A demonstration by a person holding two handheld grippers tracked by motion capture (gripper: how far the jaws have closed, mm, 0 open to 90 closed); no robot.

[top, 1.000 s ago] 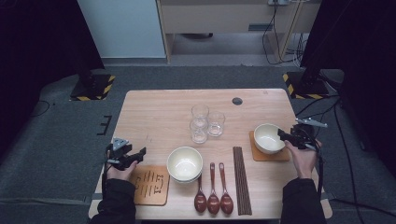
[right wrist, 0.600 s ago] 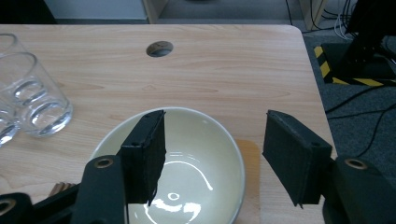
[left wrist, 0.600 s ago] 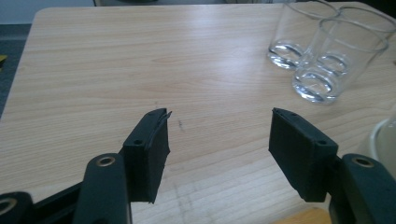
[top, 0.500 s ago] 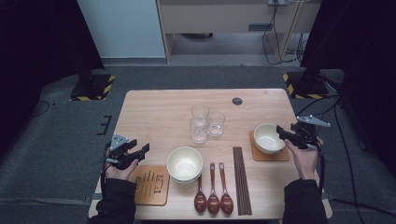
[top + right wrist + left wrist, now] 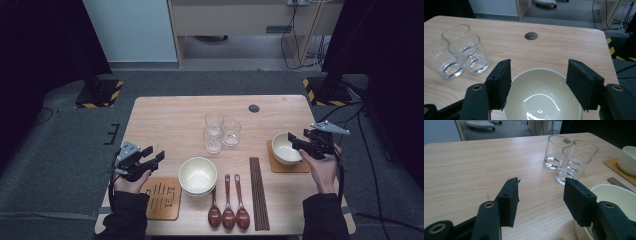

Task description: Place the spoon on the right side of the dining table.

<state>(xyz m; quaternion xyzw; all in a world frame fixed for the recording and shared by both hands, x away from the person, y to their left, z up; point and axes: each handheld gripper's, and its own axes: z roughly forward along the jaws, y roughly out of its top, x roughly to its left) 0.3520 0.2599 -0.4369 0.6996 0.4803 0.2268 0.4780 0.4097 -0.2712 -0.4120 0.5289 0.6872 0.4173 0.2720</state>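
Jaws of the left gripper [image 5: 152,159] stand apart with nothing between them, having just been closing; it hangs over the table [image 5: 170,120] at about nine o'clock of the stacked cream bowls [image 5: 198,176]. At three o'clock of the table, the right gripper [image 5: 294,142] hovers with its jaws wide, empty and just opening, over the cream bowl [image 5: 283,148] on its wooden coaster [image 5: 295,166]. Three glasses [image 5: 218,131] cluster mid-table.
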